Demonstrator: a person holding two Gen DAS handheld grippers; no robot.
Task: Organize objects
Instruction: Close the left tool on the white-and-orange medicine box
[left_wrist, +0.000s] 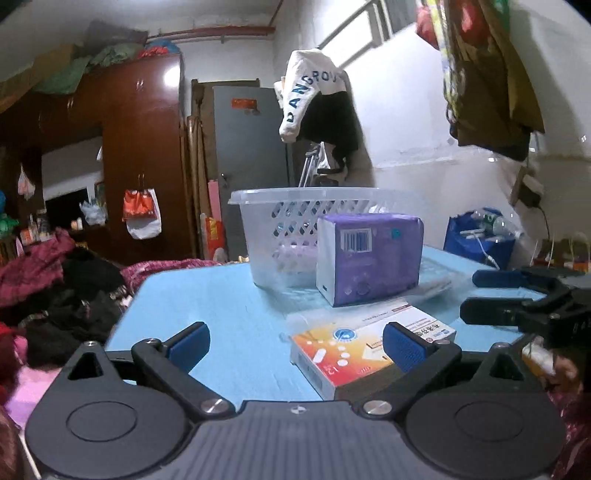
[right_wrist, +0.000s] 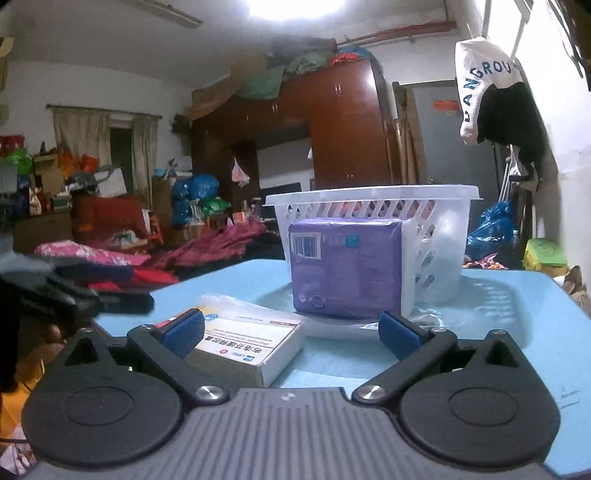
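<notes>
A white plastic basket (left_wrist: 258, 236) (right_wrist: 443, 229) stands on the light blue table (left_wrist: 221, 302) (right_wrist: 498, 306). A purple tissue pack (left_wrist: 369, 258) (right_wrist: 343, 269) stands upright in front of it. A flat medicine box (left_wrist: 354, 350) (right_wrist: 243, 343) lies nearer, on the table. My left gripper (left_wrist: 295, 347) is open, its right finger over the box's edge. My right gripper (right_wrist: 291, 334) is open too, its left finger over the box. Each gripper shows in the other's view: the right gripper (left_wrist: 517, 295) at the right edge, the left gripper (right_wrist: 74, 295) blurred at the left.
A thin clear plastic sheet (left_wrist: 424, 284) (right_wrist: 229, 302) lies under the pack and by the box. Piles of clothes (left_wrist: 55, 288) (right_wrist: 147, 258) lie beyond the table's left edge. A wardrobe (left_wrist: 140, 147), a grey door (left_wrist: 247, 166) and a blue bag (left_wrist: 476, 240) stand behind.
</notes>
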